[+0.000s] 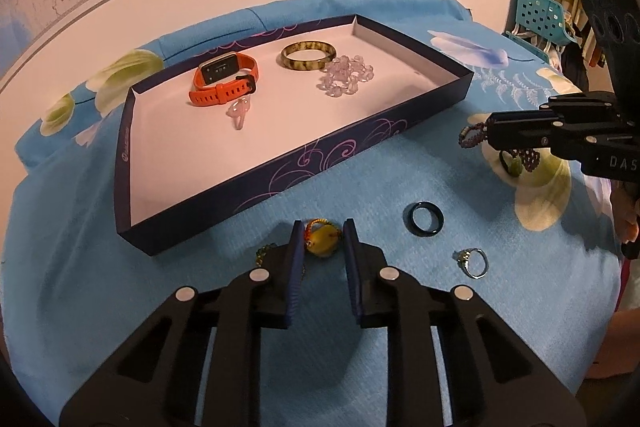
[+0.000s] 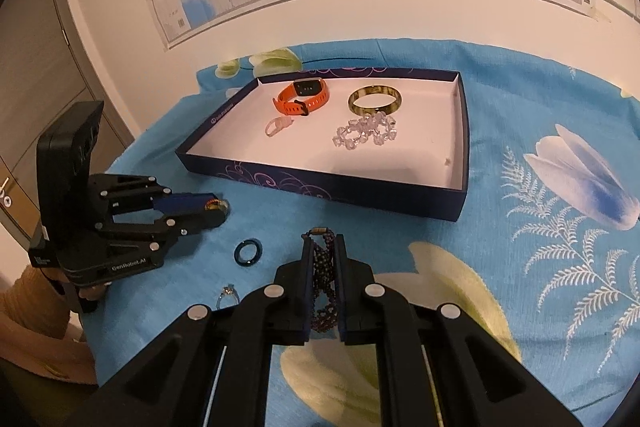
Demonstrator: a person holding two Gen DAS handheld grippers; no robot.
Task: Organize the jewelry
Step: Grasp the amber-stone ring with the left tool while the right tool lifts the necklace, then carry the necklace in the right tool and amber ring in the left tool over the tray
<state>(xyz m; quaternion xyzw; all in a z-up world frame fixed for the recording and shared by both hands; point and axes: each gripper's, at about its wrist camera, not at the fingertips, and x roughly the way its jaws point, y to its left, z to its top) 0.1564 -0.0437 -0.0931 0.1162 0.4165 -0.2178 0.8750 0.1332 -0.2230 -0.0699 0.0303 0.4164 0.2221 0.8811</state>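
Observation:
A dark blue tray [image 1: 248,195] [image 2: 460,195] on the blue floral cloth holds an orange watch [image 1: 224,79] [image 2: 302,95], a mottled bangle [image 1: 308,55] [image 2: 374,99], a clear bead bracelet [image 1: 348,77] [image 2: 366,133] and a small pink clip [image 1: 240,111] [image 2: 278,126]. My left gripper [image 1: 322,233] [image 2: 218,209] is open, its fingers either side of a yellow bead charm [image 1: 322,241] on the cloth. My right gripper [image 2: 324,247] [image 1: 490,135] is shut on a dark purple beaded bracelet [image 2: 324,279] [image 1: 472,137], right of the tray's near corner.
A dark ring [image 1: 424,221] [image 2: 248,251] and a silver ring with a stone [image 1: 474,263] [image 2: 228,297] lie on the cloth between the grippers. A map hangs on the wall behind. A teal chair [image 1: 536,15] stands at the far right.

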